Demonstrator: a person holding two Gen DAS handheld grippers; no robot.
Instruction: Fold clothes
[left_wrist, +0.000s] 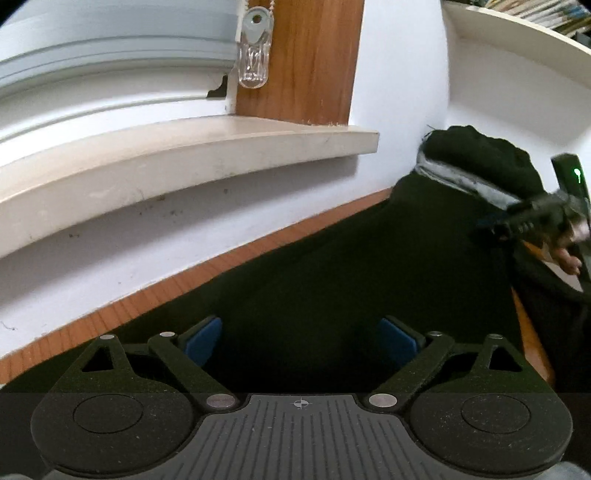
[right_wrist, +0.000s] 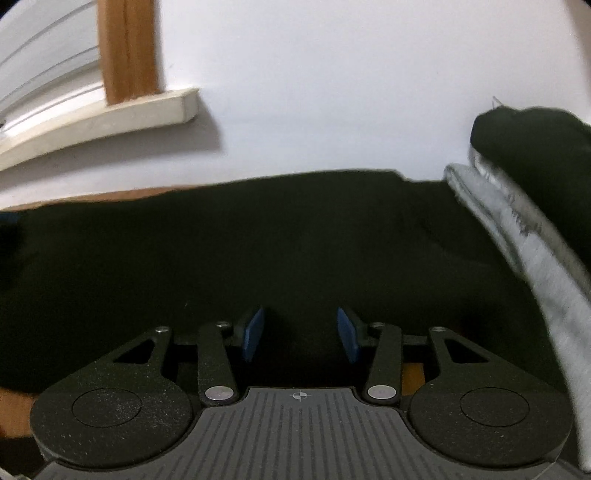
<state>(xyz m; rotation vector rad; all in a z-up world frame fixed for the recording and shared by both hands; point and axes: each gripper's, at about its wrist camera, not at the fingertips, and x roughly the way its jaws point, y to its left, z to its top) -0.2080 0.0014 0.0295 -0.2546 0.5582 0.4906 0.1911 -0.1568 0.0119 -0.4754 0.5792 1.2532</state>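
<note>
Left gripper: matte black, speckled housing along the bottom of the frame. Two round hubs, each with a recessed disc, flank a grey ribbed centre plate bearing a small crosshair mark. Black link arms with triangular cut-outs run from the hubs and are pinned with silver rivets. The fingertips carry blue pads.

Right gripper: identical construction, with the same black hubs, grey ribbed plate with crosshair, silver rivets and blue pads. Seen at the right edge of the left wrist view, it is blurred and shows a small green indicator light.
</note>
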